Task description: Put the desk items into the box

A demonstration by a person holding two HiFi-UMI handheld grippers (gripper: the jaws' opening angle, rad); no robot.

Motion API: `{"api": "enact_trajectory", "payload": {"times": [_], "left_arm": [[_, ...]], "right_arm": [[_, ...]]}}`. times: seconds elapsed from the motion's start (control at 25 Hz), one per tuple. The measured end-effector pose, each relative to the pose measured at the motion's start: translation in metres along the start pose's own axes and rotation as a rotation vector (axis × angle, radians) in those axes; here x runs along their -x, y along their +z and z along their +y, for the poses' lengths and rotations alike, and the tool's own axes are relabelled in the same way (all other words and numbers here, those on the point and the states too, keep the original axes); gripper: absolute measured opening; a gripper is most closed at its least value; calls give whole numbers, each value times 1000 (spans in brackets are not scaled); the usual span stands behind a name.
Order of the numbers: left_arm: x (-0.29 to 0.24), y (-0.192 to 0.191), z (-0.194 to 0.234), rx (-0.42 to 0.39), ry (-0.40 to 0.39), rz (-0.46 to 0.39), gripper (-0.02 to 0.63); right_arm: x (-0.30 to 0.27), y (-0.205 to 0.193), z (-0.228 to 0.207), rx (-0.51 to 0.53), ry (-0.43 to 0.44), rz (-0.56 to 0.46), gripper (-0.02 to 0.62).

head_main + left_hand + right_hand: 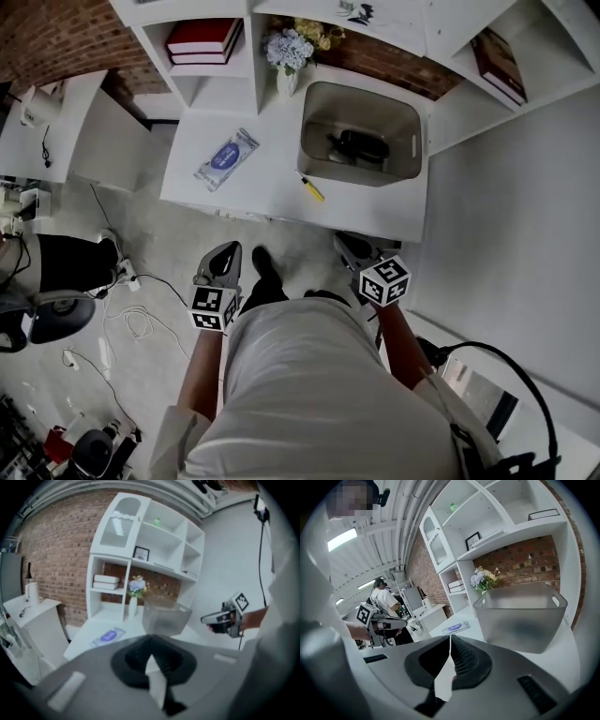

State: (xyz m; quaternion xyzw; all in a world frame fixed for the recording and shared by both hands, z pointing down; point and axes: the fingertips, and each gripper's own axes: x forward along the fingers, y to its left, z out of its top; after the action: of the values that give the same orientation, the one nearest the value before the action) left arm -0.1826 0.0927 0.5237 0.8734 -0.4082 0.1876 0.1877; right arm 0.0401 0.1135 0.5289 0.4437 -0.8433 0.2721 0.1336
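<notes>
Left gripper (225, 251): we are holding it short of the desk (267, 183), jaws pressed together, gripping nothing.
Right gripper (352, 247): we are holding it likewise, closed and empty.
Box (315, 141): sitting on the desk's right, containing a dark item (358, 146).
Packet (226, 157): lying left of the box.
Pen (312, 188): lying just before the box.

White table (253, 183), grey box (311, 131) at its right end, blue packet (225, 157) at the left, yellow pen (312, 188) near the front edge, flower vase (287, 79) at the back
</notes>
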Motion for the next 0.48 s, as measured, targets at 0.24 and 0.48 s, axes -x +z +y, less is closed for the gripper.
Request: {"api": "enact_trajectory", "payload": {"times": [0.24, 0.48], "left_arm": [[-12, 13, 46, -23, -16, 11, 3], [-20, 25, 80, -14, -22, 3, 4]], "right_arm": [[-34, 15, -7, -31, -50, 0, 3], [-60, 23, -8, -23, -79, 31, 3]]}}
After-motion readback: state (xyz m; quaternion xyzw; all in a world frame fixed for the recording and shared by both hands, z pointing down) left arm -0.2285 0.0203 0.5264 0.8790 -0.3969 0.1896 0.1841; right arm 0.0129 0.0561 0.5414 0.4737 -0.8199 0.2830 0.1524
